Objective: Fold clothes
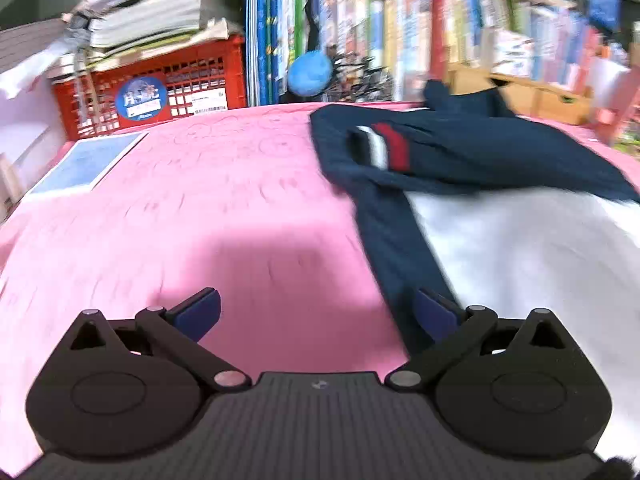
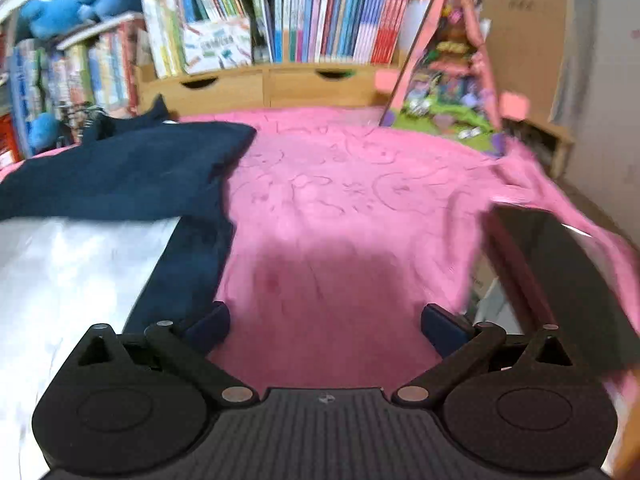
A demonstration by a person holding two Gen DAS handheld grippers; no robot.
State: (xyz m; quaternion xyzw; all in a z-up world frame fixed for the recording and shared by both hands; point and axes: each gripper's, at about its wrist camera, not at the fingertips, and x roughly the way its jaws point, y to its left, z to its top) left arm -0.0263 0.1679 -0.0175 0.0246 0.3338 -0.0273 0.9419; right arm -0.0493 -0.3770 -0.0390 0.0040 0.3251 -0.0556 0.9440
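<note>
A white and navy garment (image 1: 500, 240) lies on the pink bedcover (image 1: 200, 208), with its navy top part and a red and white stripe (image 1: 384, 148) folded over toward the far side. My left gripper (image 1: 316, 312) is open and empty, just left of the garment's navy side edge. In the right wrist view the garment (image 2: 120, 184) lies at the left. My right gripper (image 2: 324, 328) is open and empty over the pink bedcover (image 2: 340, 200), just right of the garment's navy edge.
A red crate (image 1: 160, 88) with stacked papers and a blue card (image 1: 88, 164) sit at the far left. Bookshelves (image 2: 280, 20) and wooden drawers (image 2: 260, 84) line the back. A toy house (image 2: 448, 72) stands at the far right. The bed edge drops off at the right (image 2: 560, 264).
</note>
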